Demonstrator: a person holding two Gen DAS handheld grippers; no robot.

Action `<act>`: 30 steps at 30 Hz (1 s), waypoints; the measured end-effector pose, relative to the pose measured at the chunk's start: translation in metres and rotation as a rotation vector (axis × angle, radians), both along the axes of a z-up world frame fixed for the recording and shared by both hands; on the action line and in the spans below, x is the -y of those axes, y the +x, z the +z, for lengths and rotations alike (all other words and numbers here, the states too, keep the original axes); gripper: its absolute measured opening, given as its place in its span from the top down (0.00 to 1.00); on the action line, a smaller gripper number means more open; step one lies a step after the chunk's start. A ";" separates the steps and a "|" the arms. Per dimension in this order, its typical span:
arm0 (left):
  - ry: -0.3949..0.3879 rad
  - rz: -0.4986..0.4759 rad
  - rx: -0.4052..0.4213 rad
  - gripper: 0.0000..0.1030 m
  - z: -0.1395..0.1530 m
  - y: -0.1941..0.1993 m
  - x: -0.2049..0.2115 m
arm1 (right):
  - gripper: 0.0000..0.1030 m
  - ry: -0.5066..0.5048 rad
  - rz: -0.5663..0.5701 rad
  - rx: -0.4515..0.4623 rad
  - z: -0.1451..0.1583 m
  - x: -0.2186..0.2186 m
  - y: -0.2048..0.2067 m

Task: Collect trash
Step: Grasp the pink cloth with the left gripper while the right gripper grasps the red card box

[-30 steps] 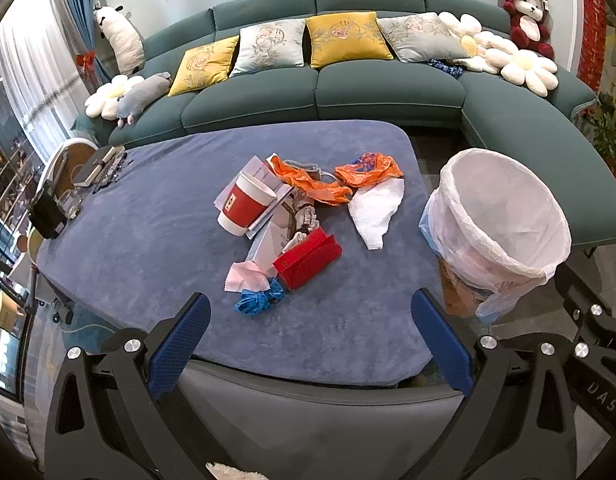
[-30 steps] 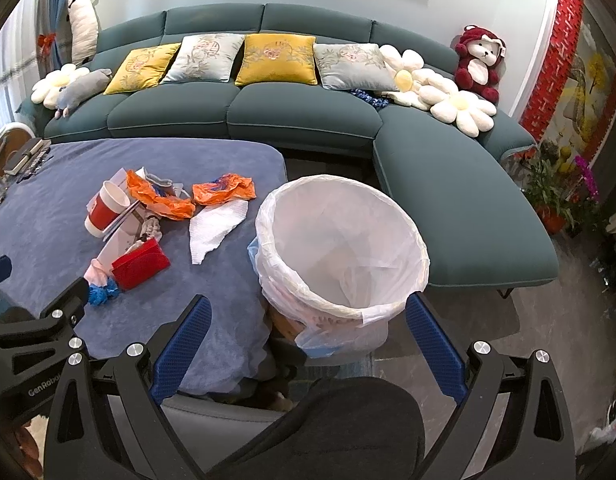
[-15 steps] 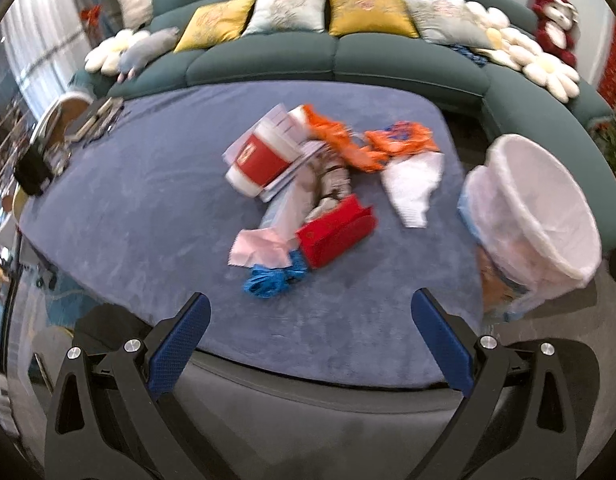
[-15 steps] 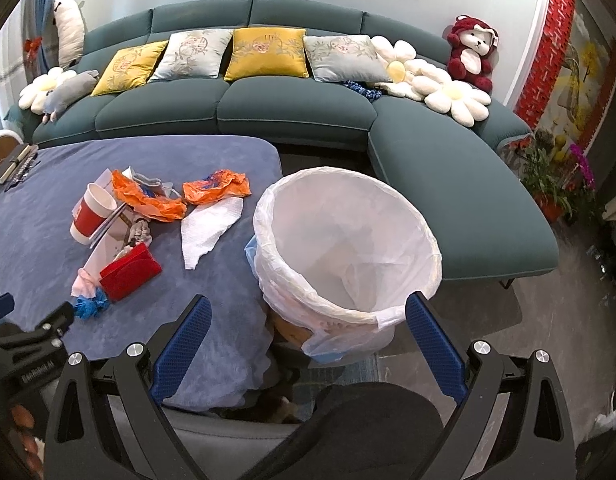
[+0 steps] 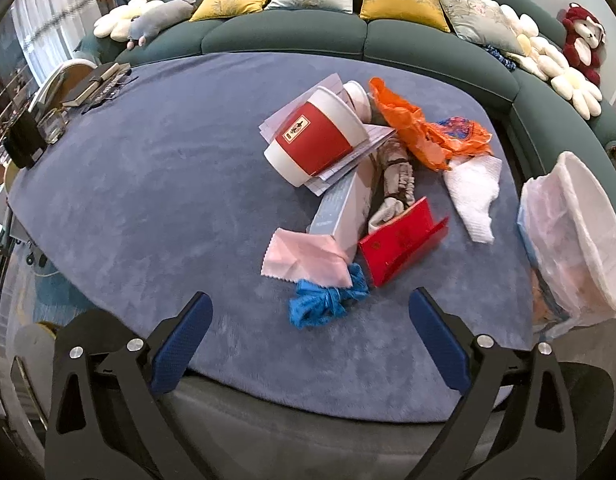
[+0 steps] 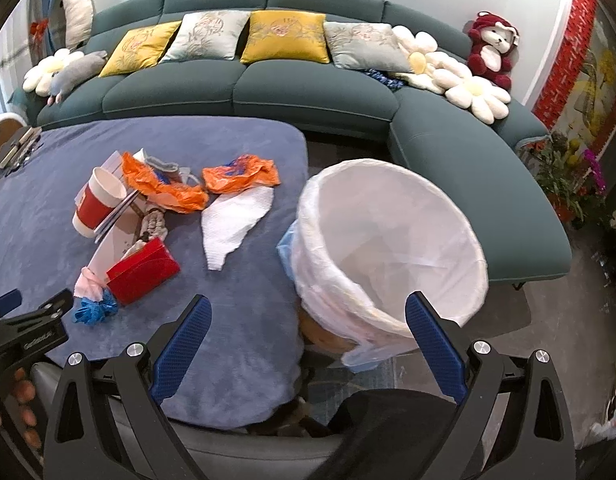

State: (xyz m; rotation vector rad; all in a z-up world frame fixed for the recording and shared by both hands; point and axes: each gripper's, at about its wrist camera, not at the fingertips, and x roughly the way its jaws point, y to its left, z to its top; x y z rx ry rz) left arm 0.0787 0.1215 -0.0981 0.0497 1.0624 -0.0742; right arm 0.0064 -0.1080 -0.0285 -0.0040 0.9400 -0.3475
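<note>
The trash lies heaped mid-counter (image 5: 148,184), and the left claw (image 5: 308,322), spread wide and empty, hangs just short of the crumpled blue wrapper (image 5: 325,300). That wrapper touches the pink cloth (image 5: 304,258) and red box (image 5: 399,242), so a loose pinch could drag those along. The right claw (image 6: 308,326), also wide and empty, hovers by the lined trash bin (image 6: 391,248), whose loose liner might snag.
</note>
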 end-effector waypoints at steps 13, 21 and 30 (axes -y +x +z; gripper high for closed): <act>-0.053 -0.025 -0.117 0.45 -0.046 0.047 -0.007 | 0.11 0.030 0.048 -0.062 -0.030 -0.033 0.039; -0.123 -0.057 -0.164 0.91 -0.054 0.056 -0.017 | 0.21 0.132 0.088 -0.106 -0.055 -0.062 0.069; -0.167 -0.047 -0.134 0.96 -0.039 0.054 -0.039 | 0.39 0.225 0.093 -0.155 -0.078 -0.087 0.103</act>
